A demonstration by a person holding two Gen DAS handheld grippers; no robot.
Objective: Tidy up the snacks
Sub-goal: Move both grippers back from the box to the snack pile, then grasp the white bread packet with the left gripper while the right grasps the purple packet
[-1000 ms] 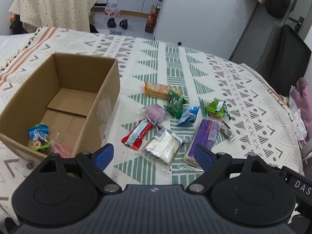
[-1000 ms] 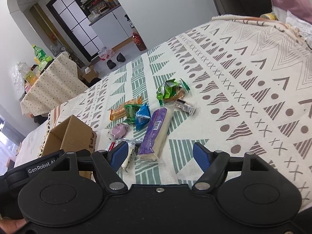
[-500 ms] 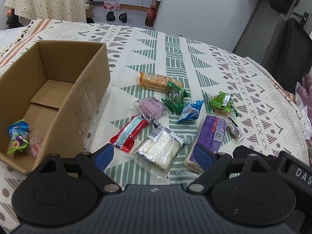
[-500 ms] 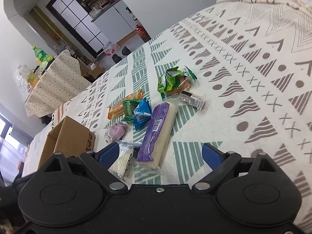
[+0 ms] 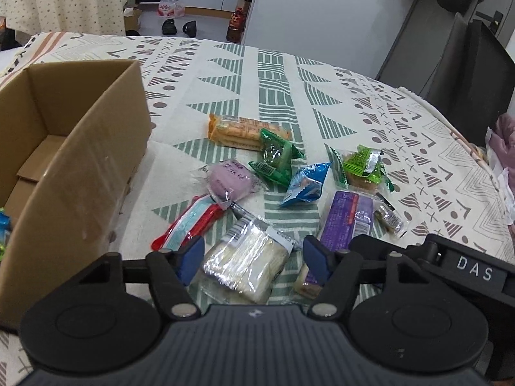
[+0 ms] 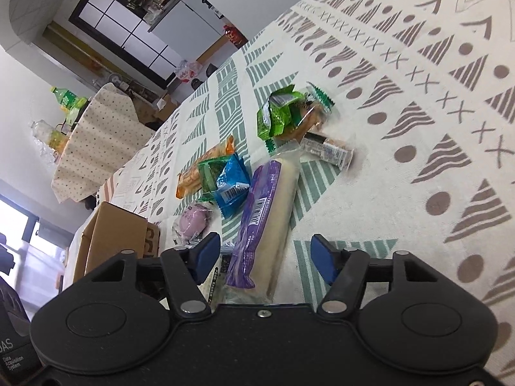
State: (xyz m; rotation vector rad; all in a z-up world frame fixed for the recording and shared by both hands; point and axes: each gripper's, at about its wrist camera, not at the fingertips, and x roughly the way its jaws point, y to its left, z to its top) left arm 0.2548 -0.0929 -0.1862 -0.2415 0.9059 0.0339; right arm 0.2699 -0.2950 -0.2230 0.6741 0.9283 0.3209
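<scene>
My left gripper (image 5: 254, 255) and right gripper (image 6: 266, 254) both gape wide, holding nothing. The clear sandwich pack (image 5: 246, 262) lies between my left fingers, the purple bar (image 6: 265, 222) runs lengthwise away between my right; the cardboard box (image 5: 80, 160) stands leftward.

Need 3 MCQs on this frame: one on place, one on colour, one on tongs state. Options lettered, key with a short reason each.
1. Where is the box relative to the loose snacks, in the left wrist view?
A. left of them
B. right of them
C. on top of them

2. What colour is the long pack in front of the right tongs?
A. red
B. purple
C. orange

3. How are the left tongs?
A. shut on a snack
B. open, empty
C. shut, empty

Key: 1 A, the box stands at the left edge with the snacks to its right. 2 B, its wrapper is purple. 3 B, the blue tips stand apart, with the clear pack lying untouched beyond them.
</scene>
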